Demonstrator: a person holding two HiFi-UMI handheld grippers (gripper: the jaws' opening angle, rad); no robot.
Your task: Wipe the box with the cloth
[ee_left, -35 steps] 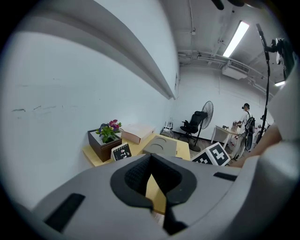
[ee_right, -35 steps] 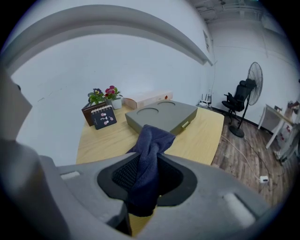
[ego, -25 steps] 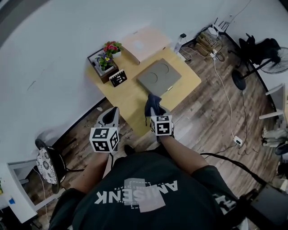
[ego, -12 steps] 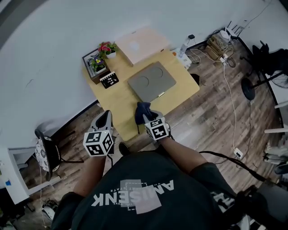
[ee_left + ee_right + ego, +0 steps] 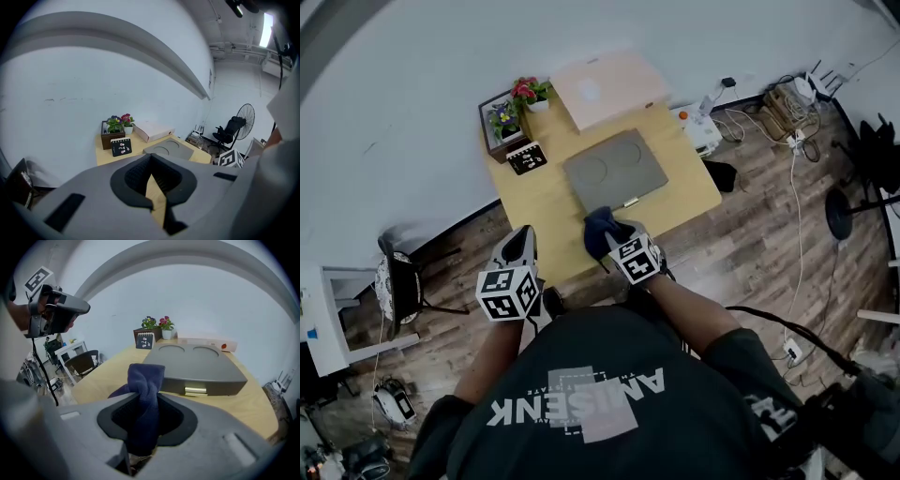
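My right tongs [image 5: 614, 242] still clamp navy cloth [image 5: 598, 228], hovering just short of grey box [image 5: 614, 169]; wiping not begun. Left tongs [image 5: 523, 246] closed, empty.

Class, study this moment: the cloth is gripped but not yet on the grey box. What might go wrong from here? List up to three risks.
1. The cloth is a twisted wad in the right tongs, so strokes may cover little and hard tips may scrape the box.
2. The left tongs hang shut, away from the box; a push may slide it towards the flower pots.
3. The front latch may snag the cloth.
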